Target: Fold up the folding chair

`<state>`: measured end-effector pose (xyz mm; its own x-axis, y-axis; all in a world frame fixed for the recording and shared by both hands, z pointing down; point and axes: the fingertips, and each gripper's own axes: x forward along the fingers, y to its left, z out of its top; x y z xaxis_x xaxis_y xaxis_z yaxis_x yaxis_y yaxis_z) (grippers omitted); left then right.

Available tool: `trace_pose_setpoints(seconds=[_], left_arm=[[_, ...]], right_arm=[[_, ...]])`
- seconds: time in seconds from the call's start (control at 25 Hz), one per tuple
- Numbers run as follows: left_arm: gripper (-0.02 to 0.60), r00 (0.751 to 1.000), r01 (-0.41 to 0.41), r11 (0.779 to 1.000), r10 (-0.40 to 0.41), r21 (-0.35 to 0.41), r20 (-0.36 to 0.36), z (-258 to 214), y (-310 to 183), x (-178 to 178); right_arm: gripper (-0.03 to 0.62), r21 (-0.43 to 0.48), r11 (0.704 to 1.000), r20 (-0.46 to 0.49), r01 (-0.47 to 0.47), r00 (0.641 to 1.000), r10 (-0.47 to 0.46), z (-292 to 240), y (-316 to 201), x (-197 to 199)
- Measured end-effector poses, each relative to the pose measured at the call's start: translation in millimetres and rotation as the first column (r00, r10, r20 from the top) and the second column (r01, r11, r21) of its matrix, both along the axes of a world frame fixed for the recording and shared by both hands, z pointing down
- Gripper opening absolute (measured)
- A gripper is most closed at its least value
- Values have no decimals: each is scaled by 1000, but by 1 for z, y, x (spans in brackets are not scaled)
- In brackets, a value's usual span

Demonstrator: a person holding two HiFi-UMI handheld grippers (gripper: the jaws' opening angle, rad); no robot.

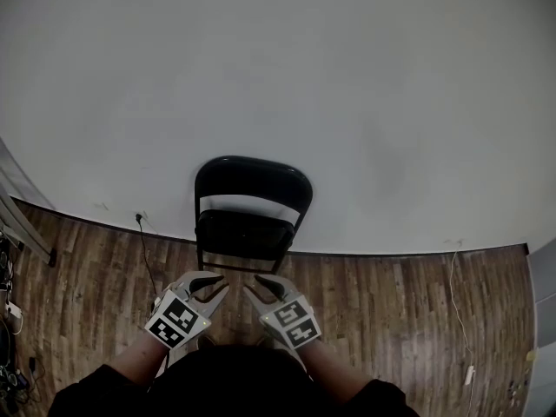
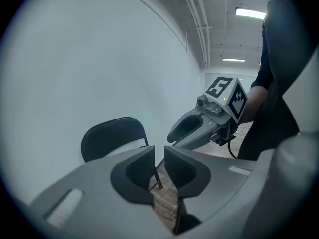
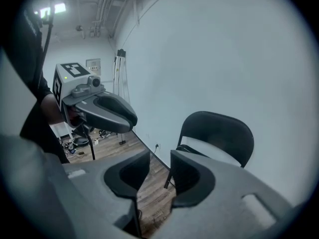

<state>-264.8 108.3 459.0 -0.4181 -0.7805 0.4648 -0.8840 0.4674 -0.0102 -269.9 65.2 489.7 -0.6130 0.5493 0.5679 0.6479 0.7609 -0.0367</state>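
The folding chair (image 1: 250, 220) stands unfolded against the wall (image 1: 278, 76), just ahead of both my grippers — nothing touching it. My left gripper (image 1: 221, 285) shows only a narrow slit between its jaws, empty. My right gripper (image 1: 252, 285) gapes wider — empty too.

Can't see most of folding chair (image 2: 113, 137) seat and legs in either gripper view: blocked by left gripper (image 2: 159, 151) and right gripper (image 3: 160, 156) bodies. Can't identify dark clutter (image 1: 7, 315) at head view's left edge, partly cut off, nor small white item (image 1: 469, 375) by right edge.
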Motion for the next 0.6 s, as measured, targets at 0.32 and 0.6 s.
trace_pose_setpoints(seconds=[0.32, 0.6], left_arm=[[43, 1000, 24, 995, -23, 102, -15, -36, -25, 22], [20, 1000, 1, 989, -3, 145, 17, -59, -54, 45]], right_arm=[[88, -109, 993, 52, 37, 998, -31, -44, -17, 21], [36, -232, 969, 134, 85, 989, -54, -77, -28, 42]])
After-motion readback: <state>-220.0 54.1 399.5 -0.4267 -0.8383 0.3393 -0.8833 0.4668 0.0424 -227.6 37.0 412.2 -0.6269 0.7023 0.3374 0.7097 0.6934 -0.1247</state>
